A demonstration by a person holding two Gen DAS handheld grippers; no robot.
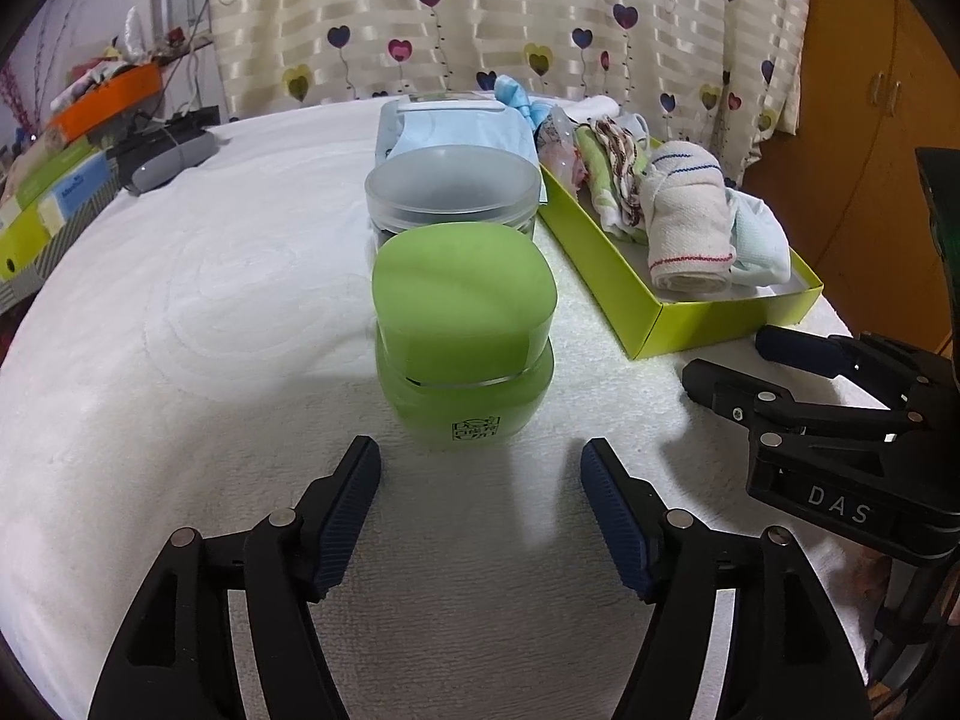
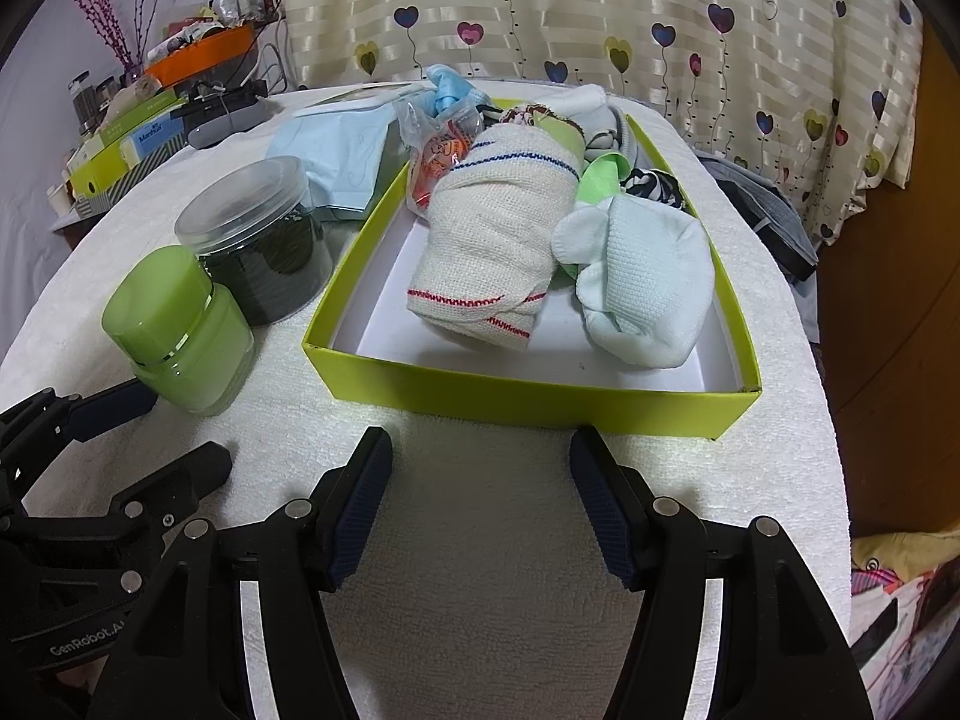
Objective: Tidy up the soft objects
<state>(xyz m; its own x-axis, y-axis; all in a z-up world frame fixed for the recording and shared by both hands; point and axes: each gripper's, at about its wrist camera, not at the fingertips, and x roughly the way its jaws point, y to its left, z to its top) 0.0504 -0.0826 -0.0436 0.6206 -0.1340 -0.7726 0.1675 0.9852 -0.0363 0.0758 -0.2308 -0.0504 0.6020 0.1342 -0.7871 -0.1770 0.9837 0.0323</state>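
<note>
Left gripper [image 1: 480,480] standing apart before a green squarish plastic jar [image 1: 462,336], right gripper [image 2: 480,468] gaping empty, rolled white cloth [image 2: 492,252] lying in the lime cardboard tray [image 2: 540,399] near the white-towelled table's [image 1: 210,300] right edge.

Both grippers angle downward side by side — left gripper [image 1: 480,474] and right gripper [image 2: 480,462] spread wide, holding nothing.
</note>
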